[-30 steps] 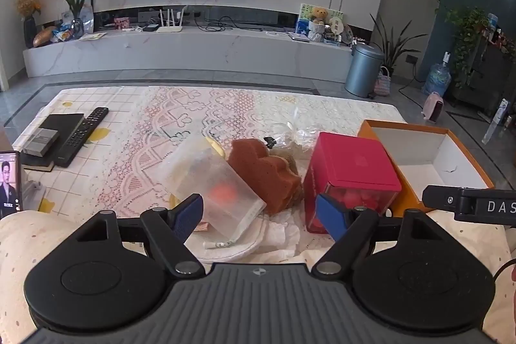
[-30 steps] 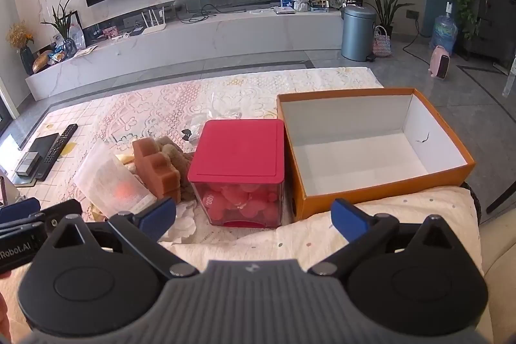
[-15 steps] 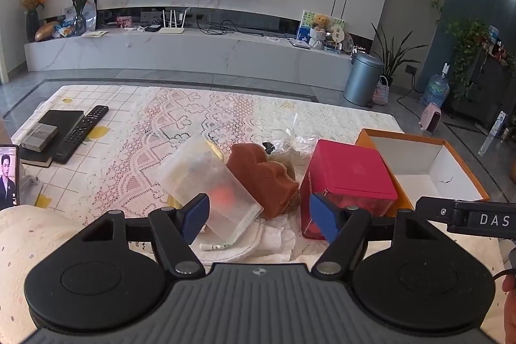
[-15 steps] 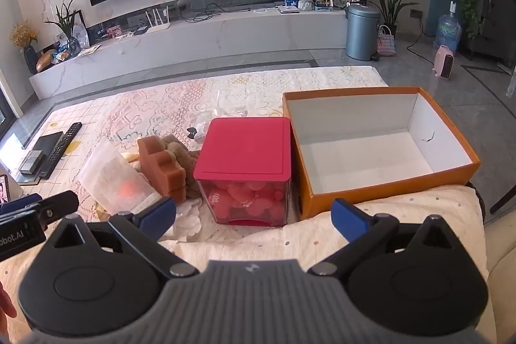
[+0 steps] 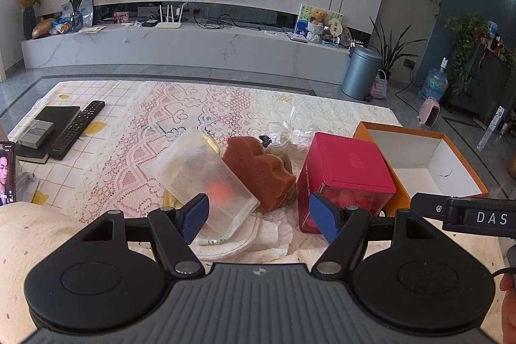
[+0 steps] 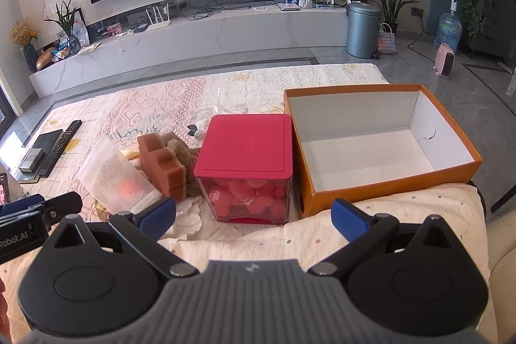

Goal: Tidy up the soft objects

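Left wrist view: left gripper (image 5: 259, 211) at lower centre, parted, gripping nothing. Any change from a second ago?

— Barely. Gap between the blue pads (image 5: 195, 210) a touch narrower than a second ago, view tipped up a little. Hovers short of the pile, touching none of it.

— And past the pads?

— Frosted pouch (image 5: 200, 176) just above the left pad, leaning on the brown sponge (image 5: 258, 173) at centre. White cloth (image 5: 271, 234) underneath both. Crinkled clear bag (image 5: 290, 134) behind, red-lidded box (image 5: 345, 166) to the right, full of pink soft pieces.

— Right wrist view?

— Right gripper (image 6: 254, 216) spread wide and empty, spacing unchanged. Sits back over the cushion, low in the frame, with the red-lidded box straight ahead. Brown plush toy (image 6: 180, 150) tucked behind the sponge, left of centre. Orange carton (image 6: 387, 189) at right, touching the red box's side, lid off, nothing visible inside except a small dark mark.

— Meaning for the sorting?

— Nothing shifted on the lace tablecloth (image 5: 180, 105). Looks like the very start: no soft item in the carton yet. Probably lining up on the pouch or sponge. Next: close on one without dragging the cloth along.
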Motion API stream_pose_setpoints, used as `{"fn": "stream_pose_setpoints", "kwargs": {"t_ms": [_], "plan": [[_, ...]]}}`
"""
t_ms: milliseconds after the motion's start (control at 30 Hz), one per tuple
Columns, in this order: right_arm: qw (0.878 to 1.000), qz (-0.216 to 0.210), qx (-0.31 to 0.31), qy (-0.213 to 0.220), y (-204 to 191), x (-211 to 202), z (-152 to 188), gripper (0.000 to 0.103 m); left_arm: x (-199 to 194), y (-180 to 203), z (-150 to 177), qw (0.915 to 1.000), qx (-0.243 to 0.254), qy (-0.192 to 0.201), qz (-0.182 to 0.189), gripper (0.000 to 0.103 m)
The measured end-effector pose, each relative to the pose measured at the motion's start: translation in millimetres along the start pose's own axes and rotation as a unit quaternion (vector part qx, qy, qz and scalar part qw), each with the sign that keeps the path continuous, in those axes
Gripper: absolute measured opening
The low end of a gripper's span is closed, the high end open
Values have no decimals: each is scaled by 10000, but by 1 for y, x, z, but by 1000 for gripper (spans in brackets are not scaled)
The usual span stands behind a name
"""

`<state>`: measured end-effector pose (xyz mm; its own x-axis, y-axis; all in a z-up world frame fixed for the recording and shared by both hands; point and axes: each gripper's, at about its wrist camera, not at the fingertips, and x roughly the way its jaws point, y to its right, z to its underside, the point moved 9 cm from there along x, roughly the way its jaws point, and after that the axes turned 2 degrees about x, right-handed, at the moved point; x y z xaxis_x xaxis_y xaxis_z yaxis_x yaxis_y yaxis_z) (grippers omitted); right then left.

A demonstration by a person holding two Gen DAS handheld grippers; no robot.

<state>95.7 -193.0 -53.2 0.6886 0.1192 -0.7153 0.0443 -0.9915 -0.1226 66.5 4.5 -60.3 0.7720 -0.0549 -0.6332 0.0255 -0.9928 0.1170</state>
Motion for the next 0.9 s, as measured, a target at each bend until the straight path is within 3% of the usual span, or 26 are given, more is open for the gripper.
{"fn": "stream_pose_setpoints", "kwargs": {"t_ms": [900], "plan": [[10000, 14, -30, -90, -2, 5, 5, 100, 5, -3, 9, 9997, 19, -234, -36, 84]]}}
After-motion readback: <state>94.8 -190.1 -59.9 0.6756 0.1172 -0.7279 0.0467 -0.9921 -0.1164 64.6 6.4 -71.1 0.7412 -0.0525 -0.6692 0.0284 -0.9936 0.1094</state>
